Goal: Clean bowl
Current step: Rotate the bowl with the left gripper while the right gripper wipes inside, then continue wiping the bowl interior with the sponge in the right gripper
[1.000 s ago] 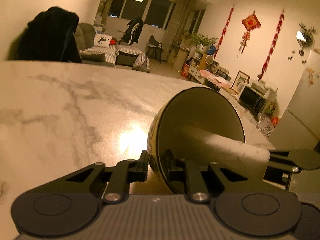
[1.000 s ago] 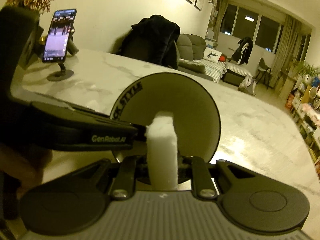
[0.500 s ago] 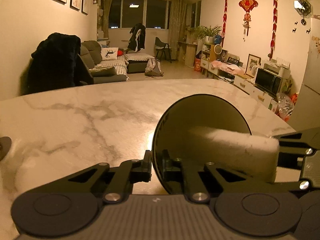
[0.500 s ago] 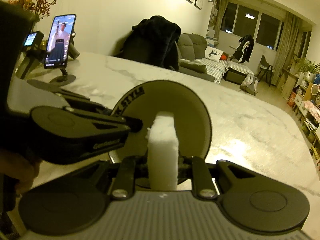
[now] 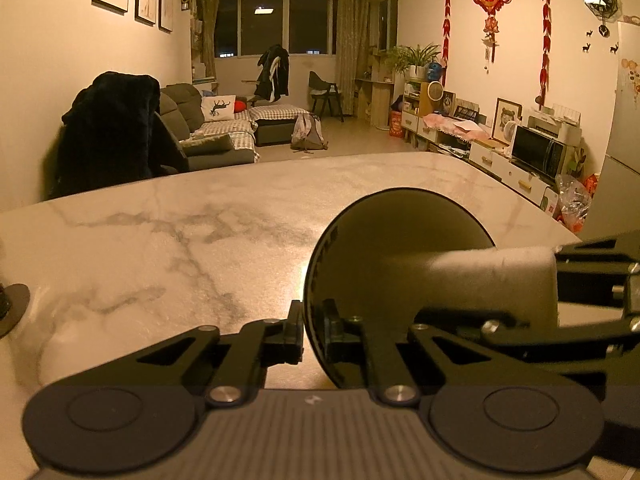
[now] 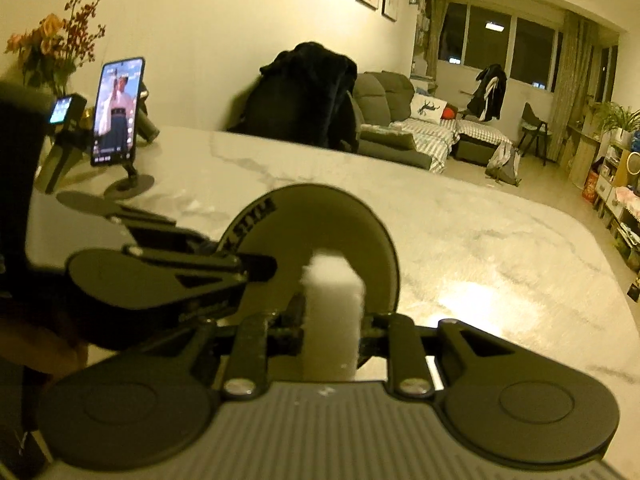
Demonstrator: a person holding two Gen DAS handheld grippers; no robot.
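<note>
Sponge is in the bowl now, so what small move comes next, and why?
Probably re-clamp the right gripper: its jaws are opening around the sponge, whose tip is inside the bowl. The left gripper pinches the bowl's rim, tipped on edge, so wiping can go on only with a firm hold.

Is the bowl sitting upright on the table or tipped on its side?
Tipped. The bowl stands on edge, its opening facing sideways toward the sponge, with the left claw pinching its rim.

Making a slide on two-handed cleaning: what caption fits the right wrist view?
Right gripper, jaws opening, with white sponge inside bowl clamped at its rim by left gripper.
</note>
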